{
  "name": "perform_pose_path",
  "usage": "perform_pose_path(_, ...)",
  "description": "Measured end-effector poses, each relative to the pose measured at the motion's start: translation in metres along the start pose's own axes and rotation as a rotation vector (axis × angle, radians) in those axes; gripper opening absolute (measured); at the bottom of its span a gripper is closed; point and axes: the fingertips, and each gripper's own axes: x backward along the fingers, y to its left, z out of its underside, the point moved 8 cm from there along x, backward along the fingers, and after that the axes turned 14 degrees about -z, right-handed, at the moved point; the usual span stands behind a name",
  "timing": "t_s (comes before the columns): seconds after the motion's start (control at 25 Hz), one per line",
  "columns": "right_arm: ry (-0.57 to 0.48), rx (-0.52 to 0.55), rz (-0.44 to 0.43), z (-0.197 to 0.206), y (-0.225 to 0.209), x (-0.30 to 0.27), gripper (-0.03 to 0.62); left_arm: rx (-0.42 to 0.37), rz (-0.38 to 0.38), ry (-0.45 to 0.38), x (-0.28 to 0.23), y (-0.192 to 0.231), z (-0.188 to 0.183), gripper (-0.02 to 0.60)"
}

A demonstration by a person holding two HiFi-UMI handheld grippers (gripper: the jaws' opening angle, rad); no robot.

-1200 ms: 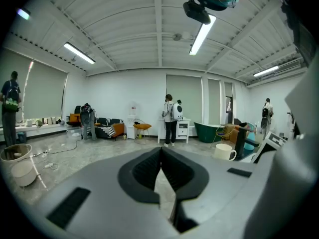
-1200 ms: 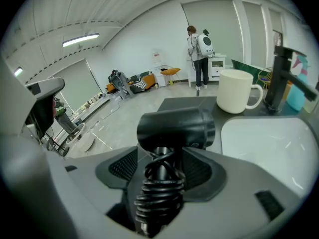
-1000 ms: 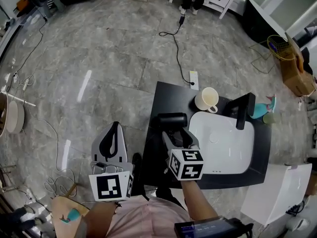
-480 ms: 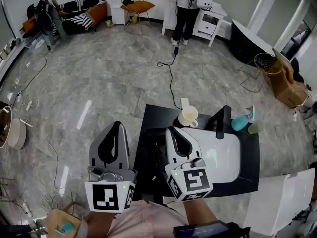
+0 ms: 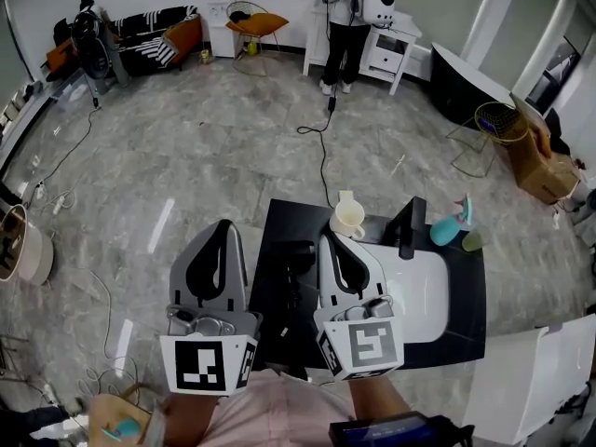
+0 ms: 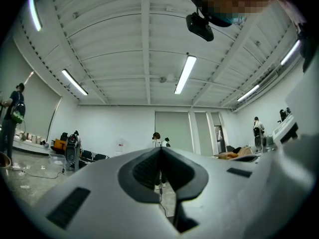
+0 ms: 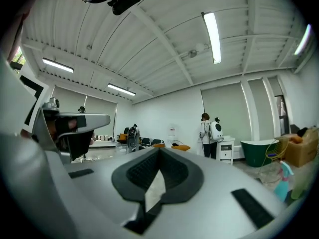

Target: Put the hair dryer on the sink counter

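Observation:
The black hair dryer (image 5: 291, 261) lies on the black sink counter (image 5: 276, 335), left of the white basin (image 5: 430, 291). Its outline is hard to tell from the dark top. My right gripper (image 5: 326, 238) is lifted above the counter, between the dryer and the basin, shut with nothing in it. In the right gripper view the right gripper (image 7: 159, 150) points out into the room with its jaws together. My left gripper (image 5: 223, 224) hovers over the floor left of the counter, also shut and empty. The left gripper (image 6: 160, 148) tilts up at the ceiling.
A cream cup (image 5: 347, 217) stands at the counter's far edge, beside a black faucet (image 5: 407, 226) and a teal bottle (image 5: 445, 229). A cable (image 5: 321, 152) runs across the floor. A person (image 5: 349, 12) stands by a white cabinet (image 5: 391, 49) at the back.
My right gripper was open around the hair dryer; it has pulled back, lifted off and closed, leaving the dryer on the counter. The head view has tilted up.

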Motion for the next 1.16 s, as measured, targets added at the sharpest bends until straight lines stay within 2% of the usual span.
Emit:
perform_pose_path(0.36,-0.029,0.024,-0.039,-0.004,0.009,0.004,-0.002,-0.009,0.002,-0.005,0.011,-0.002,0.001,0.009)
perform_pose_path(1.16,-0.031,0.009,-0.056,-0.007,0.016,0.002,-0.002,-0.025,-0.006,-0.001,0.02,0.002,0.0,0.009)
